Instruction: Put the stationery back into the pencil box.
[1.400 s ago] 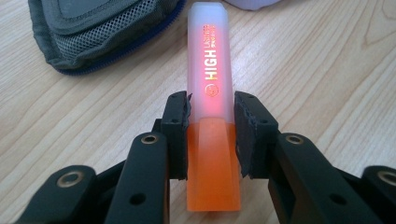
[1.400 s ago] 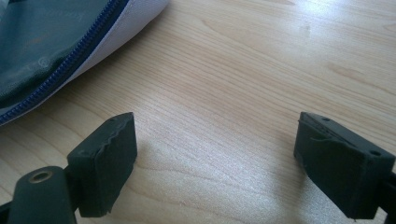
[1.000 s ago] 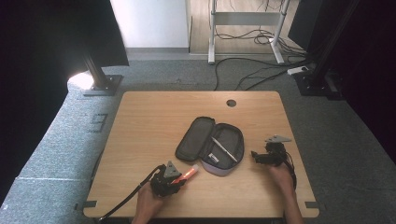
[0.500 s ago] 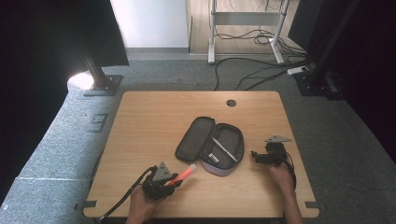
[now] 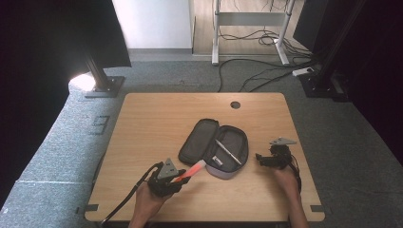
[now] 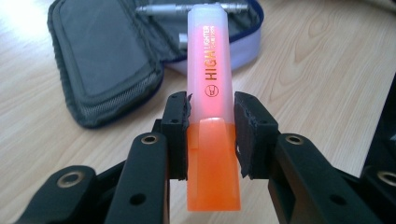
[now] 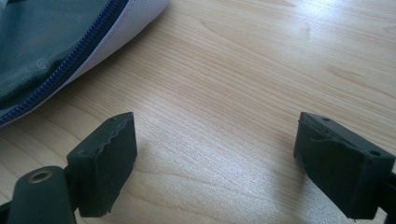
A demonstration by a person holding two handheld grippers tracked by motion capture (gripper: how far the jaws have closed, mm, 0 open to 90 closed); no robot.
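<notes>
In the high view the left gripper point(image 5: 178, 178) is sitting in the lower left of the frame, near the front edge of the wooden table point(image 5: 157, 118), with a person's hand wrapping it from below and a black cable trailing off toward the bottom edge; its fingers point(image 6: 180, 126) are pressing on both sides of an orange highlighter point(image 5: 190, 171), which is slanting up and to the right toward the open pencil case point(image 5: 214, 147) at the centre of the frame, its pale tip lying just beside the case's near rim; in the left gripper view the highlighter point(image 6: 210, 93) is rising up the middle of the frame, the orange end at the bottom between the black pads and the frosted cap at the top, overlapping the pencil case point(image 6: 102, 60) that is spreading across the upper left; a silver pen point(image 6: 196, 8) is lying inside the case along the top edge of that frame, and in the high view the same pen point(image 5: 227, 151) is running diagonally across the case's right half; the right gripper point(image 5: 261, 159) is resting in the lower right of the high view, just right of the case, held by the person's other hand; in the right gripper view its fingers point(image 7: 107, 154) are standing wide apart over bare wood with nothing between them, and the case's white edge with its blue zip point(image 7: 70, 65) is crossing the upper left corner.
</notes>
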